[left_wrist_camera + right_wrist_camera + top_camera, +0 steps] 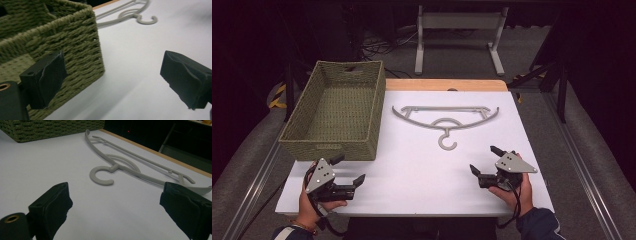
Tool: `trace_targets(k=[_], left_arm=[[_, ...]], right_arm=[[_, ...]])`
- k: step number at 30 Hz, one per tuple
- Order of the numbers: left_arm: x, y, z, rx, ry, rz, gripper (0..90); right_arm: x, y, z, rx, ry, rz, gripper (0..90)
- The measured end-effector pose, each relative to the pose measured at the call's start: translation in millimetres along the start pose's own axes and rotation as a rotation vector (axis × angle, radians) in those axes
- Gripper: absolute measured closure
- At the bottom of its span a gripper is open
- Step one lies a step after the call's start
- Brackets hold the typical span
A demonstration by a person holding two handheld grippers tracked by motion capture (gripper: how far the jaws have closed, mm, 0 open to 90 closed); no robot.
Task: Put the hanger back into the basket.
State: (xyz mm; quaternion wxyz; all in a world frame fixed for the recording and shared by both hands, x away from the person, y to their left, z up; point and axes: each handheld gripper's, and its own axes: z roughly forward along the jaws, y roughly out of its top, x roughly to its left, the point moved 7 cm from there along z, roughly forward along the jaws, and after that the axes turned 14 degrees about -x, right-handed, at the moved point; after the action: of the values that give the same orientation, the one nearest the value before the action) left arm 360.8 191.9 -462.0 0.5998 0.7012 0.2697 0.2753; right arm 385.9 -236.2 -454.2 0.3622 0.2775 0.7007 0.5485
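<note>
Fingers (186,206) of the right gripper (486,161) are spread wide and hold nothing, aimed at the grey hanger (445,120) lying flat at the centre of the white surface (422,175), its hook turned toward the lower edge of the frame, probably so it can be gripped there. At lower left, the left gripper (348,170) is likewise released beside the woven basket (332,145), likely the hanger's destination.

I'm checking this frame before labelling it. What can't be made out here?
- Basket: in the left gripper view the top and left edges cut it off, and the near wall hides much of its floor.
- Hanger: top edge crops it there, and it is blurred.
- Hanger's far arm tip: right tongs jaw covers it in the right gripper view.
</note>
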Motion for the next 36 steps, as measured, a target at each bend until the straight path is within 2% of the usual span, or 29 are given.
trace_targets(k=[2, 5, 7, 8, 9, 16, 21, 24, 27, 29, 31, 34, 36], left_arm=[[0.3, -0.7, -0.1, 0.006, -0.009, -0.008, 6.7], [2.4, -3.0, 0.4, 0.026, 0.004, -0.010, 6.5], [4.4, -6.2, 1.9, 0.048, 0.032, 0.009, 5.1], [4.4, -6.2, 1.9, 0.048, 0.032, 0.009, 5.0], [5.8, -8.3, 2.3, 0.064, 0.053, 0.017, 5.0], [4.3, -8.6, 2.5, 0.056, 0.037, 0.017, 4.9], [3.4, -9.4, 4.3, 0.057, 0.021, 0.019, 5.0], [1.9, -11.3, 5.0, 0.064, 0.010, 0.016, 5.2], [0.2, -12.1, 5.4, 0.068, 0.002, 0.021, 5.6], [-1.0, -12.1, 5.8, 0.066, -0.002, 0.019, 5.8], [-1.2, -12.0, 5.6, 0.066, -0.006, 0.025, 6.0], [-0.6, -12.3, 5.3, 0.067, -0.010, 0.022, 6.1], [0.0, -12.3, 5.0, 0.064, -0.009, 0.018, 6.1]], right_arm=[[-0.3, 0.1, -0.6, 0.001, 0.001, -0.004, 10.6], [-1.4, 1.0, -0.3, -0.007, -0.003, 0.001, 10.4], [-1.9, -0.5, 0.7, 0.000, -0.006, -0.001, 10.3], [-2.2, -0.5, 1.0, 0.000, -0.004, 0.001, 10.3], [-2.2, -0.5, 1.1, 0.000, -0.005, 0.004, 10.3], [-3.1, -0.6, 3.8, 0.006, -0.005, 0.002, 10.5], [-4.5, 2.7, 10.9, 0.031, 0.022, -0.003, 15.7], [-2.8, 8.3, 16.4, 0.055, 0.080, 0.023, 20.2], [-2.7, 18.2, 28.1, 0.089, 0.121, -0.006, 25.6], [-1.0, 26.3, 40.5, 0.116, 0.159, -0.003, 28.4], [1.8, 34.6, 55.4, 0.143, 0.190, -0.038, 32.0], [7.2, 44.1, 78.6, 0.195, 0.219, -0.085, 32.0], [9.7, 49.7, 92.8, 0.211, 0.242, -0.112, 34.7]])
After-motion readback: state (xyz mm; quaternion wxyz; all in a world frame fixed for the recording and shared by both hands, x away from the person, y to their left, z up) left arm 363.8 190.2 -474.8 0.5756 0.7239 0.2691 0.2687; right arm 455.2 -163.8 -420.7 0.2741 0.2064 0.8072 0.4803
